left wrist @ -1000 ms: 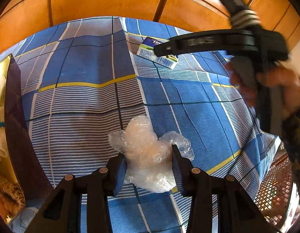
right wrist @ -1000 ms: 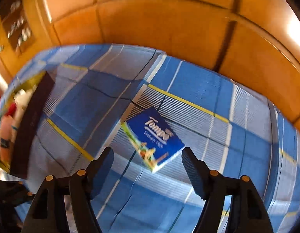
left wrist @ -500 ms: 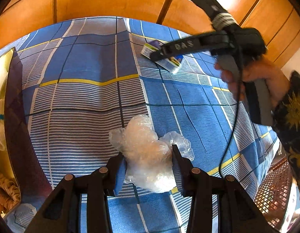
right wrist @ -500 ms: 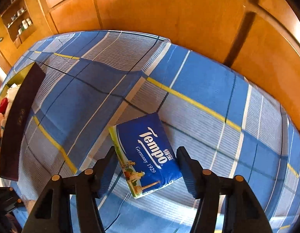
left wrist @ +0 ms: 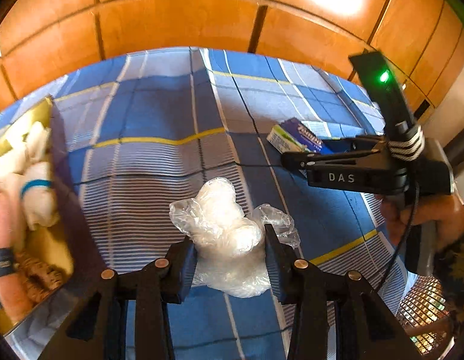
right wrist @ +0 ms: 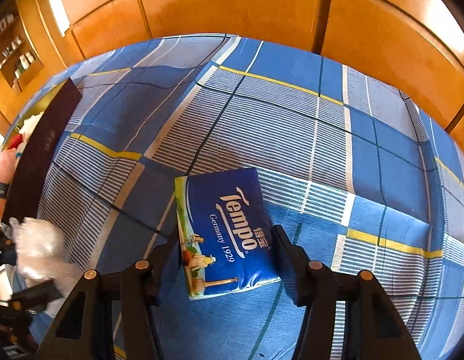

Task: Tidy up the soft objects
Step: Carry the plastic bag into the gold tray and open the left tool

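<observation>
The left gripper [left wrist: 230,253] is clamping the crumpled plastic bag [left wrist: 229,234] while the right gripper's [right wrist: 224,246] jaws, just closing, are squeezing the Tempo tissue pack [right wrist: 224,231].

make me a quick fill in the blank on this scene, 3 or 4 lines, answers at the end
1. The left gripper is clamped on a crumpled clear ____ bag.
2. The tissue pack between the right gripper's fingers reads ____ in large white letters.
3. Both items sit over a checked bedsheet that is mostly ____ in colour.
4. The open box with the rolled white socks lies to the ____ in the left wrist view.

Missing words: plastic; Tempo; blue; left
</observation>
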